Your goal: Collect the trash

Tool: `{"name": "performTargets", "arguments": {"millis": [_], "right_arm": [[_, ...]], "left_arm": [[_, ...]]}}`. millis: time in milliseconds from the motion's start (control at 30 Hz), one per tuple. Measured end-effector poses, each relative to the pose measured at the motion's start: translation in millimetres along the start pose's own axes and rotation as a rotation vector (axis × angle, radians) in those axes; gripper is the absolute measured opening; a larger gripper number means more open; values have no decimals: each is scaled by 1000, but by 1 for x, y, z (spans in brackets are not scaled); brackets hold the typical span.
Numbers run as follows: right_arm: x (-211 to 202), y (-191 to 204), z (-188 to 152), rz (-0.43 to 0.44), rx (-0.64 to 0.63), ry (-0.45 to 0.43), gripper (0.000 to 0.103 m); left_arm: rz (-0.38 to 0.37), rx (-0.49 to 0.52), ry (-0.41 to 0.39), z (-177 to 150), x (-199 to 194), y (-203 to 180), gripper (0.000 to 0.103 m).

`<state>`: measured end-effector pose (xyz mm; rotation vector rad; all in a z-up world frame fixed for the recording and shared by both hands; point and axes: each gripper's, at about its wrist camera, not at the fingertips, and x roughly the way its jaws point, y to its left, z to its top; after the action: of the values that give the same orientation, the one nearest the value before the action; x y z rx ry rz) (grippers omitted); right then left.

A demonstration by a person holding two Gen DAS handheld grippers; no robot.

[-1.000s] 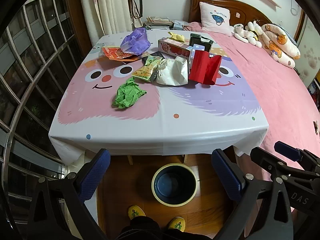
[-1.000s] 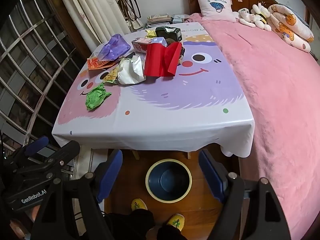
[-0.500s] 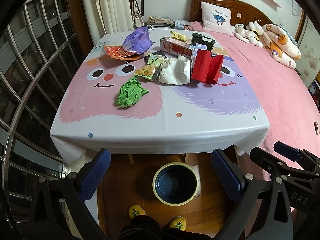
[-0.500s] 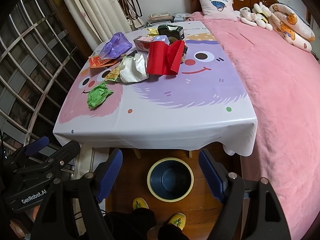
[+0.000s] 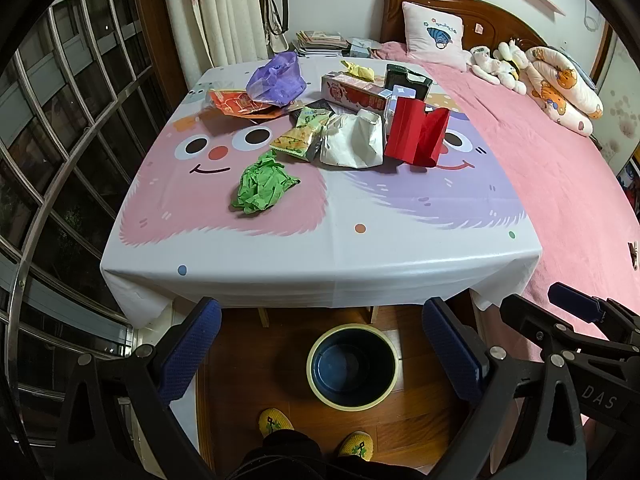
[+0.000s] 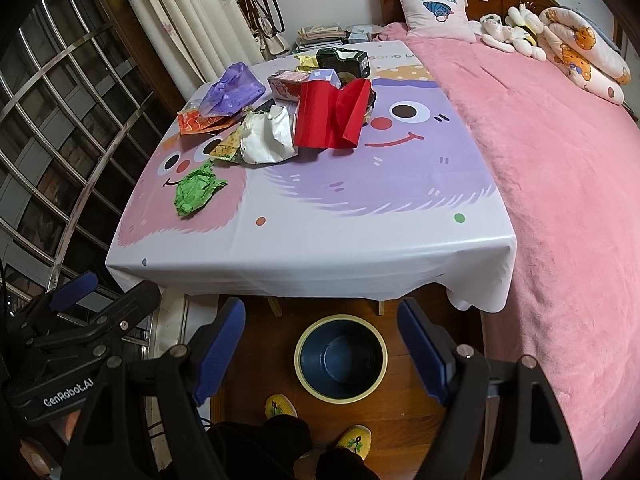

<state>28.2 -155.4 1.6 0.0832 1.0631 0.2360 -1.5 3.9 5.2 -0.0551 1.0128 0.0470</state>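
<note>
Holding both tongs spread and empty, left tongs [image 5: 320, 344] and right tongs [image 6: 320, 344], you frame the bin [image 5: 353, 364] at lower centre; trash [image 5: 264, 188] litters the table [image 5: 320, 256] above.

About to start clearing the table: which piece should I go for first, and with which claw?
Probably reach the left claw to the green paper wad: it lies nearest, apart from the pile, on that side. Both claws are open and empty.
</note>
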Motion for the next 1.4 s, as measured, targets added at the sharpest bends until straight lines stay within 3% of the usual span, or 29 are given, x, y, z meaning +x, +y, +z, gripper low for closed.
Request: {"name": "performTargets", "arguments": {"millis": [1400], "right_arm": [[-7,2,-9,41,-10,-6,79]], "left_arm": [[28,-11,0,-10,-3,12,99]]}}
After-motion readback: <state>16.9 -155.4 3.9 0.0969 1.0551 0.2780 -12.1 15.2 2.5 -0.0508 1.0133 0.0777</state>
